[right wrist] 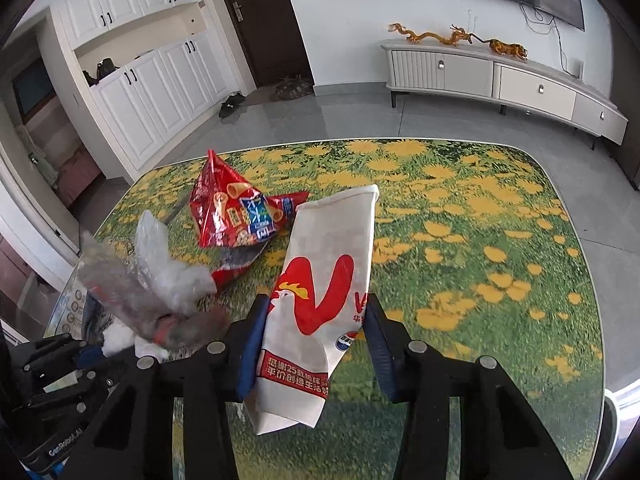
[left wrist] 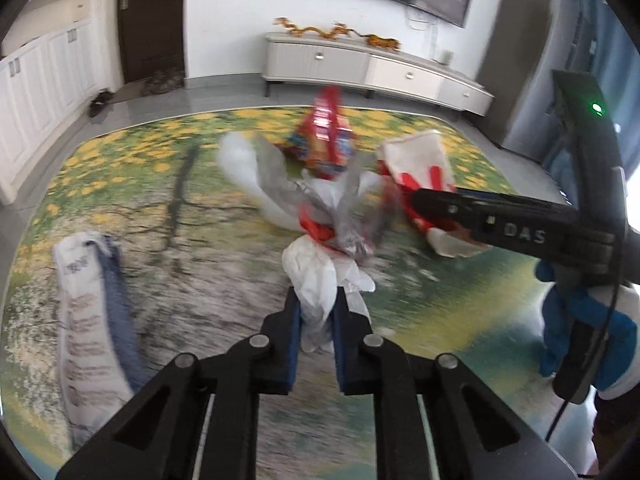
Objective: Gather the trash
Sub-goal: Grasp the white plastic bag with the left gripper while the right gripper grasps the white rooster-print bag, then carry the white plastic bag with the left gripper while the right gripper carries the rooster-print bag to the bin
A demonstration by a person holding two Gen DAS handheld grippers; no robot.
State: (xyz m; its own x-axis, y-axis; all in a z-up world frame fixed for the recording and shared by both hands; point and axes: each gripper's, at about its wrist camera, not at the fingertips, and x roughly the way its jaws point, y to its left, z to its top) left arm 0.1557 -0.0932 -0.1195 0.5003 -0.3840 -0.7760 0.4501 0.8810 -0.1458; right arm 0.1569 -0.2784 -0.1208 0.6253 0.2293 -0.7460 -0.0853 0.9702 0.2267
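Note:
My left gripper (left wrist: pixel 316 316) is shut on a crumpled bundle of white tissue and clear plastic wrap (left wrist: pixel 324 276), held above the table; the bundle also shows at the left of the right wrist view (right wrist: pixel 160 296). My right gripper (right wrist: pixel 316 340) is shut on a white paper bag with a red rooster logo (right wrist: pixel 320 300); the bag and the right gripper (left wrist: pixel 424 200) show at the right of the left wrist view. A red snack bag (right wrist: pixel 236 212) lies on the table behind both; it also shows in the left wrist view (left wrist: pixel 324 136).
The table (right wrist: pixel 460 240) has a yellow-flower meadow cover. A white and blue wrapper (left wrist: pixel 88 320) lies at its left side. Beyond the table stand a low white TV cabinet (right wrist: pixel 500 76), white cupboards (right wrist: pixel 152 92) and a dark door (right wrist: pixel 260 20).

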